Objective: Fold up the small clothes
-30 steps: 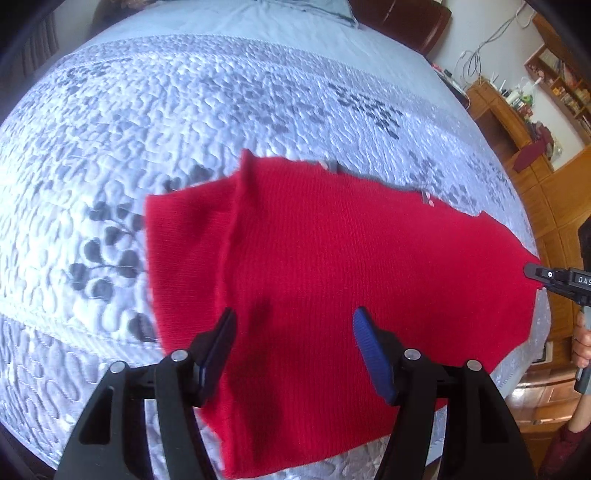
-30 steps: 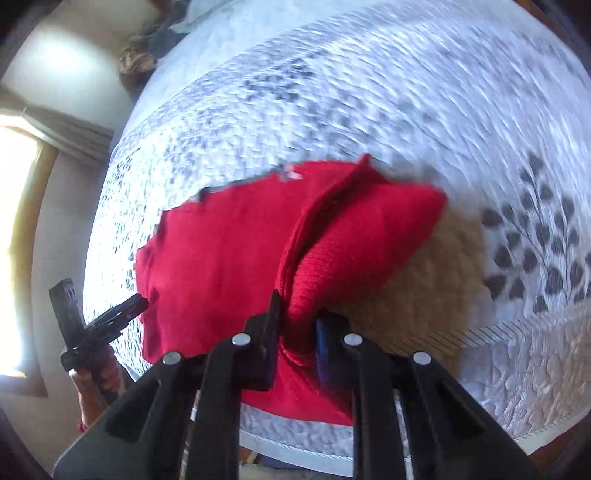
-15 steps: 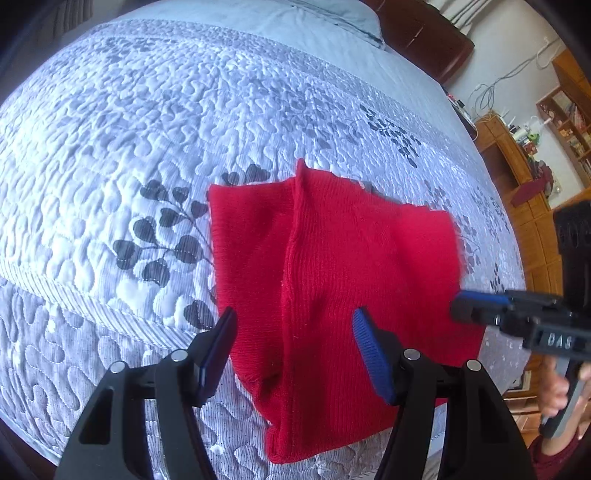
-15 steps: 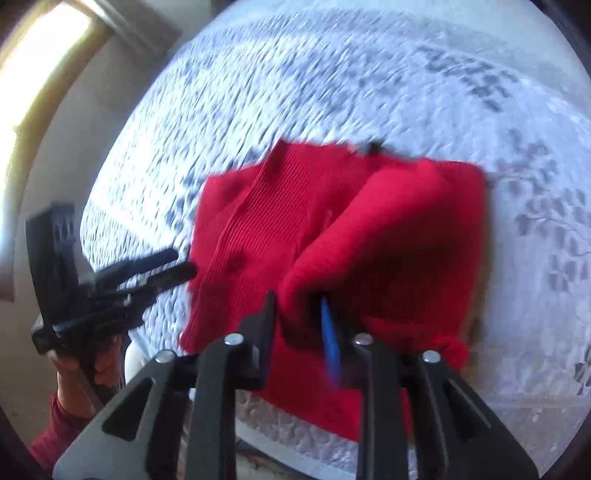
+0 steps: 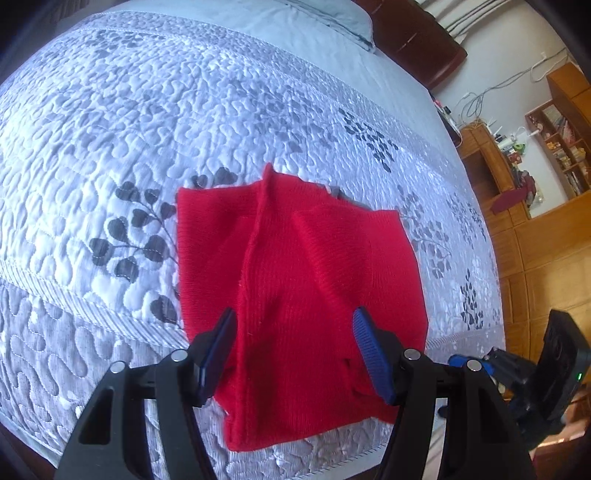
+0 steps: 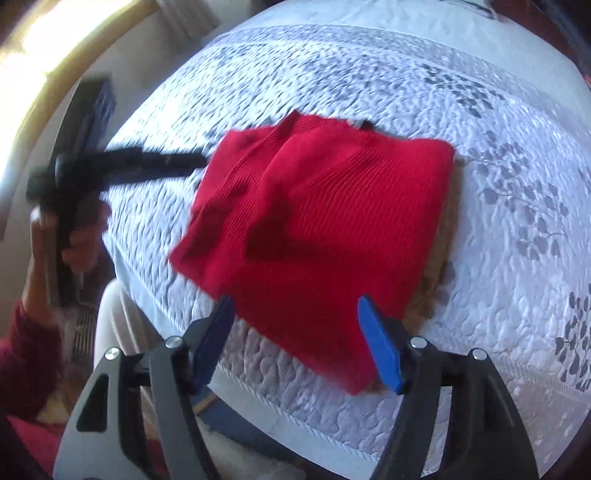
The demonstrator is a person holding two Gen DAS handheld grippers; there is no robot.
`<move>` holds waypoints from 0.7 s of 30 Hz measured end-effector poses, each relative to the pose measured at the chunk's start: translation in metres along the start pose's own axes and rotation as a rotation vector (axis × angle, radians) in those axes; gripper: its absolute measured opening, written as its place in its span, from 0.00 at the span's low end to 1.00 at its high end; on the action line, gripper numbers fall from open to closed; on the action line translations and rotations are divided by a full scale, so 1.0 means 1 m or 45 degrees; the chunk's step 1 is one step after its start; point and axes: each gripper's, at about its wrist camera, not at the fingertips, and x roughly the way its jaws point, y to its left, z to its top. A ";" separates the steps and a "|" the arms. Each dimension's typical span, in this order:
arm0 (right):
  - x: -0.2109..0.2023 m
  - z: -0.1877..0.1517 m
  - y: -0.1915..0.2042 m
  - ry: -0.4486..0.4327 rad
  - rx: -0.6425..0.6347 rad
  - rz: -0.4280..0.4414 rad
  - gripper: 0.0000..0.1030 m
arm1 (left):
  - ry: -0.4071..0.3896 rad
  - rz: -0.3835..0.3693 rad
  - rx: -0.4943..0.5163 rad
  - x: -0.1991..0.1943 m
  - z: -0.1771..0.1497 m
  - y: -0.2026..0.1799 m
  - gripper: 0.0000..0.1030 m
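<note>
A small red knit garment point(image 5: 295, 288) lies folded into a rough square on the quilted bedspread, near the bed's front edge; it also shows in the right wrist view point(image 6: 325, 229). My left gripper point(image 5: 295, 354) is open and empty, hovering over the garment's near edge. My right gripper point(image 6: 299, 339) is open and empty, just above the garment's near corner. In the left wrist view the right gripper point(image 5: 517, 373) shows at the lower right, off the cloth. In the right wrist view the left gripper point(image 6: 122, 166) shows blurred at the left, beside the garment.
The white and grey quilted bedspread point(image 5: 184, 110) covers the bed, with a pillow point(image 5: 325, 18) and dark headboard point(image 5: 417, 37) at the far end. Wooden shelves and cabinets point(image 5: 535, 166) stand to the right. The bed's edge point(image 6: 295, 417) runs just below the garment.
My right gripper carried the garment's side over to the left, folding it in half, then opened and let go. My left gripper stayed open and drew back a little.
</note>
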 end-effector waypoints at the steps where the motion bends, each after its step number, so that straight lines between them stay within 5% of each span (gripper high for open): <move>1: 0.003 -0.005 0.005 0.004 -0.027 -0.001 0.68 | 0.011 0.005 0.004 0.001 -0.001 -0.002 0.64; 8: 0.023 -0.023 0.047 0.008 -0.172 0.001 0.69 | 0.061 0.029 0.005 0.008 -0.006 -0.005 0.64; 13: 0.046 -0.019 0.070 0.020 -0.316 -0.121 0.68 | 0.080 0.003 -0.010 0.009 -0.006 -0.008 0.64; 15: 0.055 -0.016 0.068 0.028 -0.319 -0.140 0.61 | 0.088 -0.003 -0.013 0.011 -0.005 -0.009 0.64; 17: 0.062 -0.013 0.061 0.052 -0.285 -0.153 0.29 | 0.103 -0.011 -0.016 0.013 -0.005 -0.010 0.64; 19: 0.061 -0.009 0.048 0.070 -0.207 -0.082 0.08 | 0.124 -0.028 -0.023 0.018 -0.004 -0.012 0.64; 21: 0.052 -0.008 0.036 0.040 -0.131 -0.014 0.08 | 0.147 -0.048 -0.031 0.023 -0.004 -0.013 0.64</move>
